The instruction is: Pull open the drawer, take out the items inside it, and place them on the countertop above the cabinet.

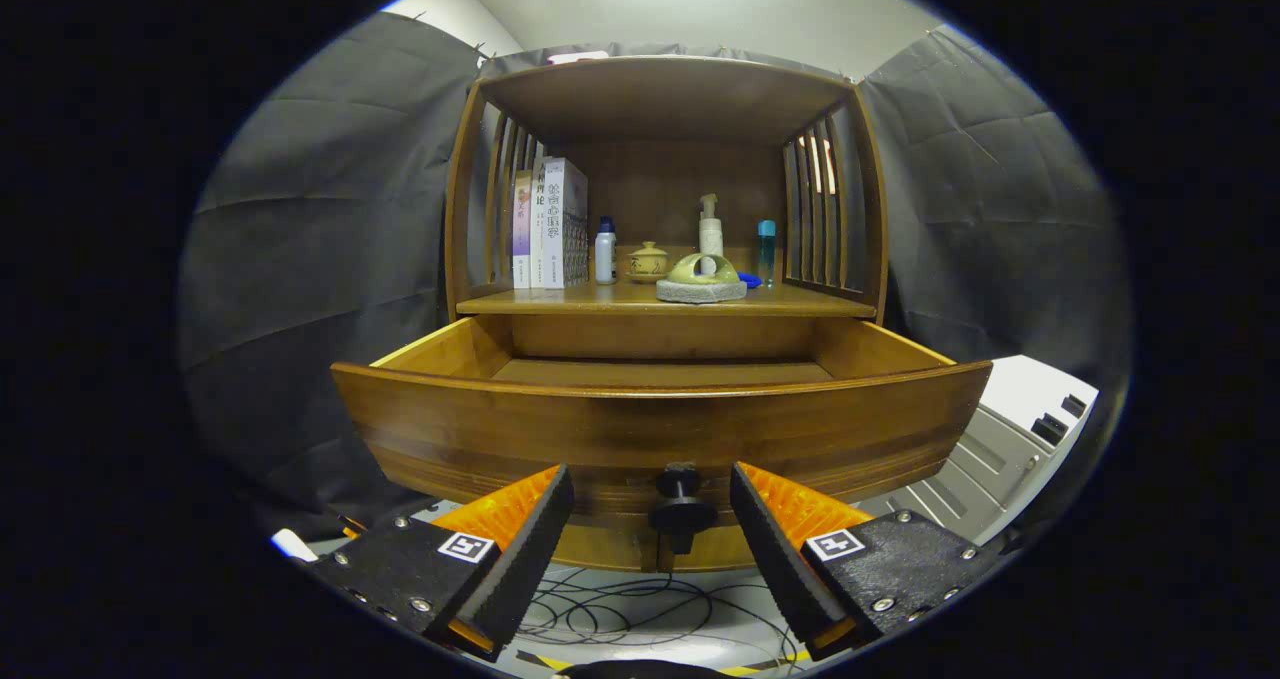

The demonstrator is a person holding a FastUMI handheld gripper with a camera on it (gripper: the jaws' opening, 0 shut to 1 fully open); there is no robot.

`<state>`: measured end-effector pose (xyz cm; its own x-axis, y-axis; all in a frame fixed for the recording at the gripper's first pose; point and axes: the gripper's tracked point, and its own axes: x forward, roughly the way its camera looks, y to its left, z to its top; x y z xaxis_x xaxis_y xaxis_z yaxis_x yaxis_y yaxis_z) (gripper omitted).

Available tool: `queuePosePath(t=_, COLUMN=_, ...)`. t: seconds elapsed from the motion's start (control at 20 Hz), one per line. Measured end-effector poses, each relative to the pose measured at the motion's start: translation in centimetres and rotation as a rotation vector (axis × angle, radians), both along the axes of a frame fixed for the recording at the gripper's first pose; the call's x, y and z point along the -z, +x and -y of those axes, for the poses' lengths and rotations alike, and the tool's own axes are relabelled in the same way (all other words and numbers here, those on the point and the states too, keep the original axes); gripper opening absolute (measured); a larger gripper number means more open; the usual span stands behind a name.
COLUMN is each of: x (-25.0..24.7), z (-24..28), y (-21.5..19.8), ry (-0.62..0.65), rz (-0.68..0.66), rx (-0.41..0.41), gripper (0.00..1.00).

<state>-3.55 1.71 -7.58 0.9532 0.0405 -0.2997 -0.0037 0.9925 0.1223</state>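
Drawer [660, 429] stood open; fingers [545, 519] spread around knob [680, 504], untouched; next: lift clear, reach inside.

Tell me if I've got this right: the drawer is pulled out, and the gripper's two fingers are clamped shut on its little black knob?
Not quite. The drawer is pulled out, but the gripper is not clamped on the knob. The gripper view shows its fingers spread open, with the knob standing between them and a clear gap on each side.
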Motion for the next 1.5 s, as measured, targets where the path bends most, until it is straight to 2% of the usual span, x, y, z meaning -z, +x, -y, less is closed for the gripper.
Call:
queuePosePath(t=0.65, x=0.2, z=0.2, y=3.3, ry=0.042, rz=0.019, rx=0.019, gripper=0.96)
queuePosePath(t=1.1, x=0.1, z=1.0, y=9.6, ry=0.077, rz=0.076, rx=0.03, gripper=0.94)
queuePosePath(t=1.5, x=0.8, z=0.9, y=14.6, ry=0.009, rz=0.072, rx=0.01, gripper=0.94)
